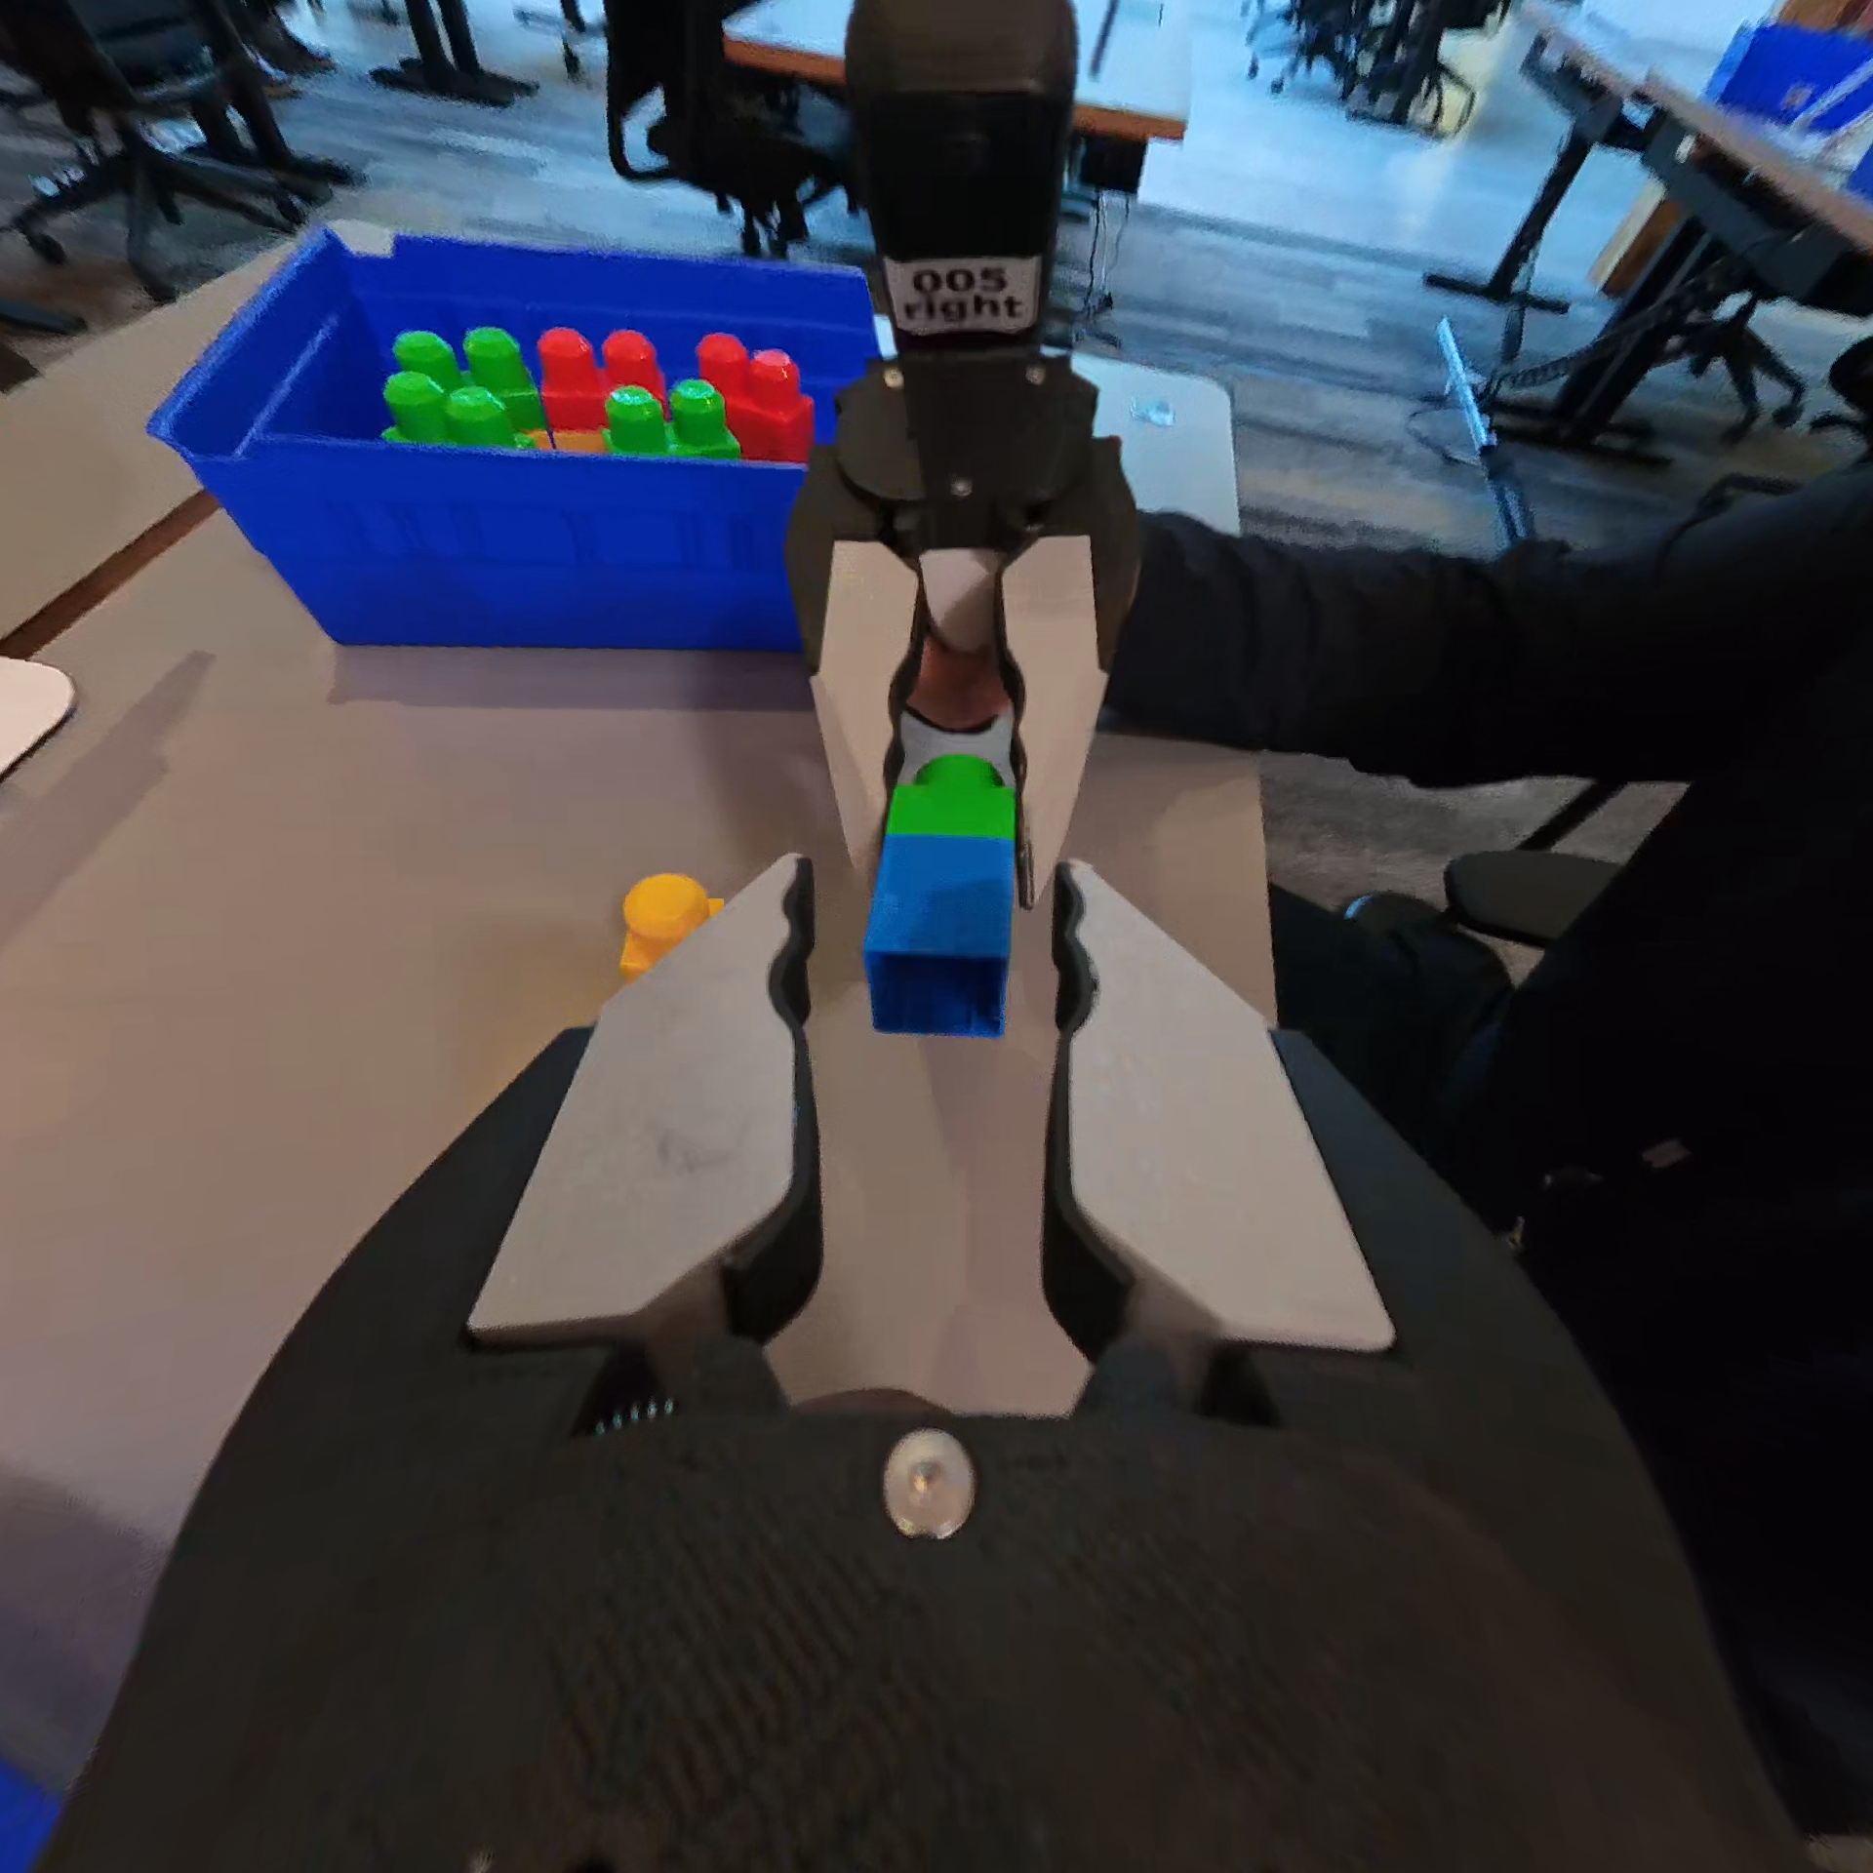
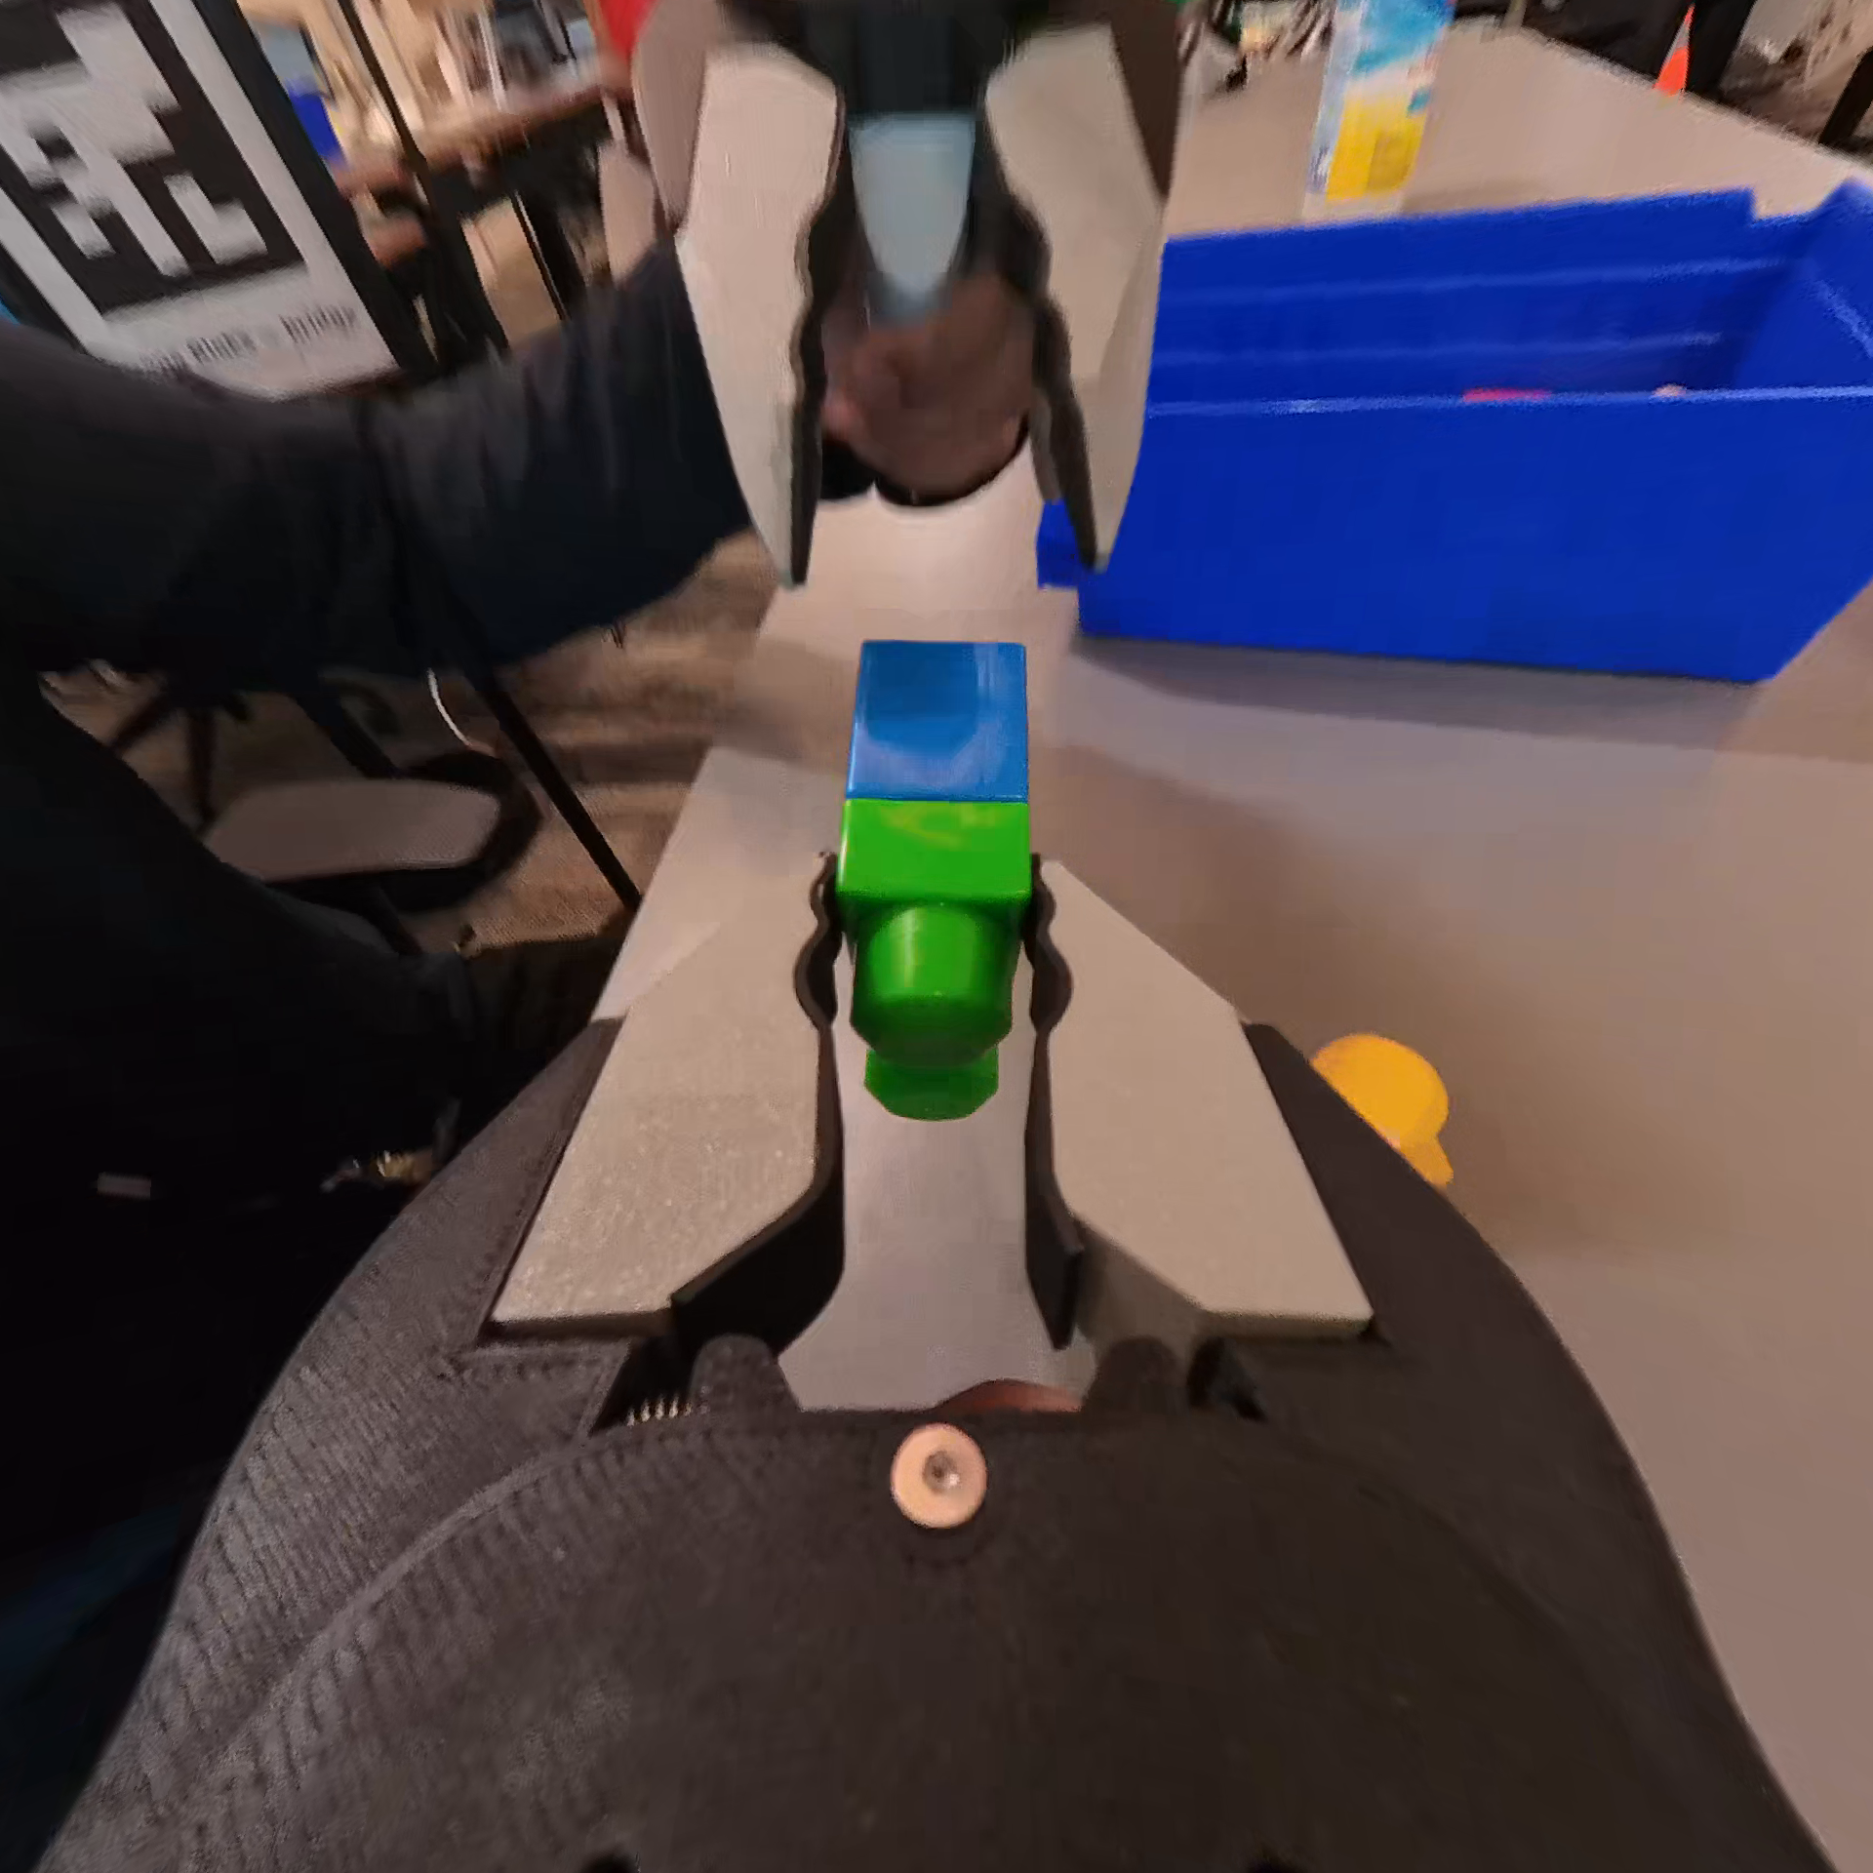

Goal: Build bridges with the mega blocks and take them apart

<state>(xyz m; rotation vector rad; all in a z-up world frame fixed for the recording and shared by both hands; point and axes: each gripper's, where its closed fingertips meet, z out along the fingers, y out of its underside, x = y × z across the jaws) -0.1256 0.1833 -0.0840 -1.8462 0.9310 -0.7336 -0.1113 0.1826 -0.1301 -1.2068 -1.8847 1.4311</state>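
My right gripper (image 2: 932, 892) is shut on a green block (image 2: 927, 862), pads pressed on both of its sides. A blue block (image 2: 938, 720) is stuck onto the green one and points away from the gripper. The pair is held above the grey table (image 2: 1419, 912). In the left wrist view the right gripper (image 1: 953, 862) comes in from the far side with the green block (image 1: 953, 806) and the blue block (image 1: 943, 932). My left gripper (image 1: 932, 912) is open, with the blue block's hollow end between its fingertips and a gap on each side. The left gripper also shows in the right wrist view (image 2: 943, 568).
A yellow block (image 1: 664, 917) lies on the table left of my left gripper; it also shows in the right wrist view (image 2: 1383, 1095). A blue bin (image 1: 487, 547) at the back left holds several green and red blocks (image 1: 568, 395). A person's dark sleeve (image 1: 1470, 649) reaches in from the right. My hands' fingertips stand some 5 cm from each other.
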